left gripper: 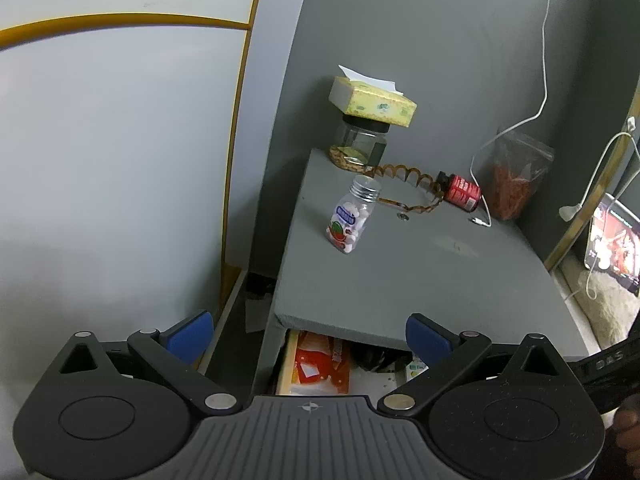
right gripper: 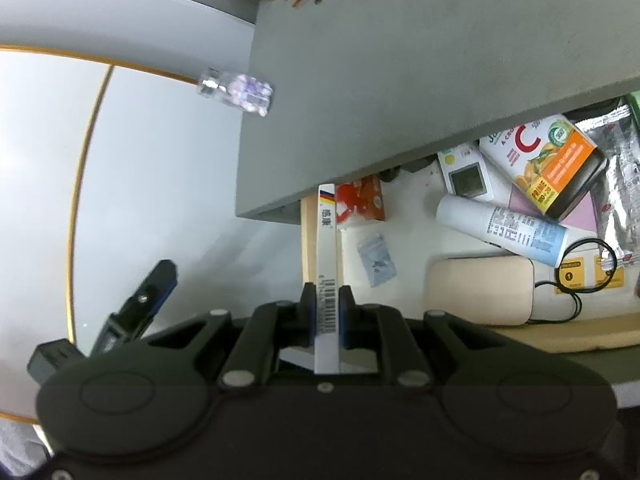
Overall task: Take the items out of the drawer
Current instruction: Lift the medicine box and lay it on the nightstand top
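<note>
Gripping a thin white box (right gripper: 327, 248) edge-on, my right gripper (right gripper: 326, 312) held it over the open drawer (right gripper: 560, 340), clear of clutter at three o'clock; my left gripper (left gripper: 306, 332) hung spread and empty above the nightstand (left gripper: 400, 264).

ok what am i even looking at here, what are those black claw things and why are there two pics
The black claws are two hand-held grippers, one in each of a person's hands. Each carries a wide-angle camera looking along its fingers, so there is one picture per gripper.

The left gripper is open and empty, hovering above a grey bedside table. On the table stand a candy bottle, a jar with a tissue box on top, and a red bottle lying down.

The right gripper is shut on a thin white box with a barcode, over the open drawer under the table. In the drawer lie an orange carton, a white tube and a beige case.
</note>
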A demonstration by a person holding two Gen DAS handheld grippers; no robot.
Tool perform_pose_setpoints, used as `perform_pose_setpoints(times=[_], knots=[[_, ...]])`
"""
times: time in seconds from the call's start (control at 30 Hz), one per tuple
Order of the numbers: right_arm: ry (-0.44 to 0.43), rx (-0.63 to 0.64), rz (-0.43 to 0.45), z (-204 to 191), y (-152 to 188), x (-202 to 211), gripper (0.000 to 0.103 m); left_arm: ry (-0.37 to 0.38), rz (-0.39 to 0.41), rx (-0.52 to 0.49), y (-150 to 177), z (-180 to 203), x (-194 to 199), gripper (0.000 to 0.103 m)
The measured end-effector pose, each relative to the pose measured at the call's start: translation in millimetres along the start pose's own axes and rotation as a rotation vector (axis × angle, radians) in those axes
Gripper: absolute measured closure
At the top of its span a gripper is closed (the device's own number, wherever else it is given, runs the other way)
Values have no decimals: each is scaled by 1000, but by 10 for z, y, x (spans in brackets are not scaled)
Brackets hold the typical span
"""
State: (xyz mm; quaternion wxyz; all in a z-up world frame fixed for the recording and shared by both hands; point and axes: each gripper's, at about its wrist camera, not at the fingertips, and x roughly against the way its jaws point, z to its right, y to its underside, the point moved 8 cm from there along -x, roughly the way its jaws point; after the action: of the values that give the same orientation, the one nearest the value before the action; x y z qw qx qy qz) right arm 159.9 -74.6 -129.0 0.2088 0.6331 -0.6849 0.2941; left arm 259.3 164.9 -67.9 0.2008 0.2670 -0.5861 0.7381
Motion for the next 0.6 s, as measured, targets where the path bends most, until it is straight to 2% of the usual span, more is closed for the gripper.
perform_pose_setpoints(times=[0.43, 0.6], knots=[[-82, -16, 43, -87, -55, 224, 93, -10, -2, -11, 28, 2, 10, 2], [-141, -24, 179, -225, -454, 330, 93, -5, 0, -17, 27, 27, 7, 2]])
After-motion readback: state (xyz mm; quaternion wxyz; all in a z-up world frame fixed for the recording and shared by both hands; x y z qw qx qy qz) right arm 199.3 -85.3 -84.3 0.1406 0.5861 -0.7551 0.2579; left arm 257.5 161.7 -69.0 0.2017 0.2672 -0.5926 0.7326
